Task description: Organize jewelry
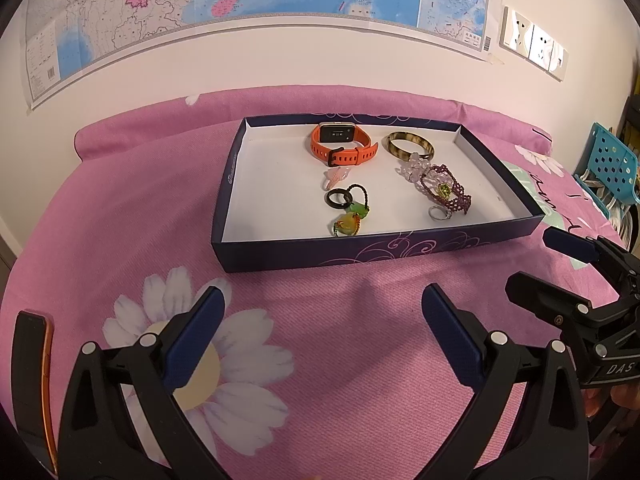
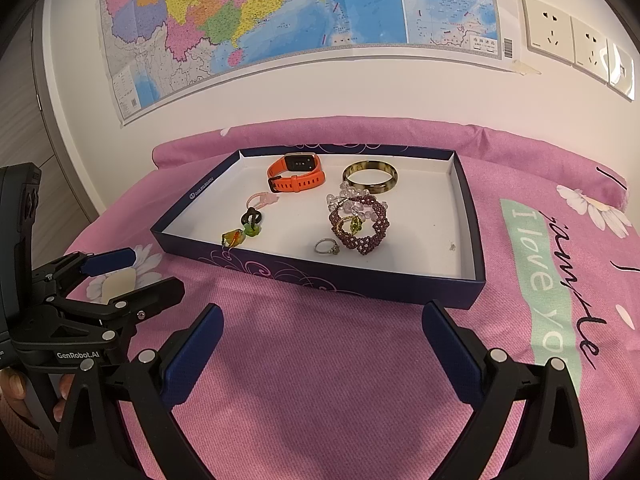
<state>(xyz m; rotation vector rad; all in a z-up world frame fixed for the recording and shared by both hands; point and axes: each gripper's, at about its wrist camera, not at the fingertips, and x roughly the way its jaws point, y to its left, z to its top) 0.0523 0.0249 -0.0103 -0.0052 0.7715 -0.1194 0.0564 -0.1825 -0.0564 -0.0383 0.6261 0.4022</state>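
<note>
Your left gripper (image 1: 322, 310) hovers low over the pink bedspread (image 1: 344, 340) with both blue-padded fingers spread wide and nothing between them, and your right gripper (image 2: 322, 330) matches it, jaws fully apart and empty, just to the right of its partner. Straight ahead of both claws, just beyond the fingertips, sits the dark blue box lid (image 1: 360, 250) with its white floor, holding all the jewelry. At the far end from your claws lies the orange watch (image 1: 340, 144), with the tortoiseshell bangle (image 1: 410, 145) beside it on the right. Nearer to you, a small pink charm (image 1: 336, 176) rests in front of the watch, followed by a black ring on a cord (image 1: 339, 199) and green and amber beads (image 1: 348, 222) close to the lid's near wall. On the right-hand side, clear beads (image 1: 412, 168) touch a purple beaded bracelet (image 1: 448, 192), and a small silver ring (image 1: 438, 213) lies just ahead of it toward you. Behind the lid, a coloured map (image 2: 280, 20) hangs on the wall, with white sockets (image 2: 576, 40) off to the right. Your hand (image 2: 16, 396) shows at the lower left edge of the right wrist view, gripping the left tool's handle.
</note>
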